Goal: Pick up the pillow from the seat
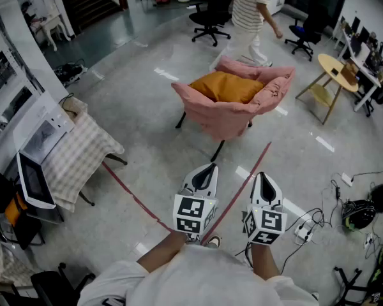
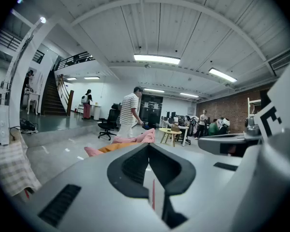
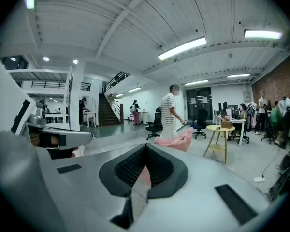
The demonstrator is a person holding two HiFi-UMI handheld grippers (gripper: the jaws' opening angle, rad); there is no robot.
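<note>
Seat (image 1: 225, 121): pink, loosely draped, on thin dark legs out on the glossy floor (image 1: 147, 101). Low pink shape in the left gripper view (image 2: 137, 139), and again in the right gripper view (image 3: 176, 141).

Pillow (image 1: 226, 87): orange, lying in the seat's hollow with the pink cloth walls up round it. Untouched by either gripper. An orange sliver (image 2: 117, 148) peeks out in front of the pink.

Left gripper (image 1: 209, 167): well short of the seat on its near side, nose toward it, dipped a touch. Jaws clenched tight, pads together, nothing between them (image 2: 147, 146).

Right gripper (image 1: 262, 176): just beside the left one, equally far back from the seat, same slight dip. Jaws clamped together on nothing (image 3: 145, 146).

Tape (image 1: 242, 182): two red strips on the floor forming a V on the seat's near side, one arm running up toward the seat's foot.

Person (image 1: 250, 14): striped shirt, pale trousers, close behind the seat on its far side. Also in both gripper views (image 2: 130, 112) (image 3: 169, 112).

Table (image 1: 337, 69): yellow, round, to the seat's right and apart from it.

Office chairs (image 1: 212, 11): black, beyond the seat.

Checked cloth (image 1: 83, 148): draped over a stand well left of the seat.

Cables (image 1: 304, 229): loose on the floor, right of the seat and well nearer than it.
</note>
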